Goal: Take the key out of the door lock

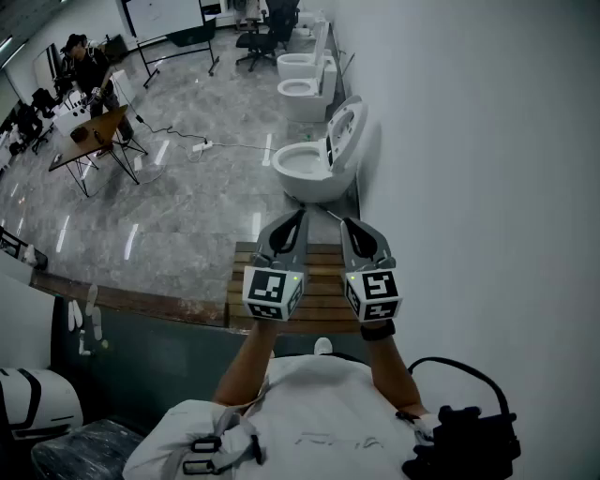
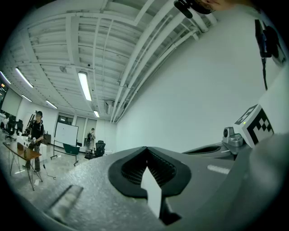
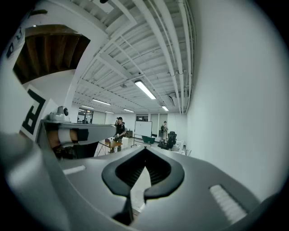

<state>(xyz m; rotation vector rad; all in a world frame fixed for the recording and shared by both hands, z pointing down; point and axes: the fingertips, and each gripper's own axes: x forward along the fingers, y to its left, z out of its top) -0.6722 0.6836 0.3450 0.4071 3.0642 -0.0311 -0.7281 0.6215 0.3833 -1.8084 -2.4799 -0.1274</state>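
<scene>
Wood platform lay below left gripper. Toilets stood ahead of right gripper, along wall at its right. Table, person, whiteboard sat far ahead-left.

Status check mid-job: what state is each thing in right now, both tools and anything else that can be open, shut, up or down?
left tool: shut, nothing between its jaws.
right tool: shut, nothing between its jaws.
nearest toilet lid: raised, close to the wall.
second toilet lid: raised.
key, door lock: neither is in view.
</scene>
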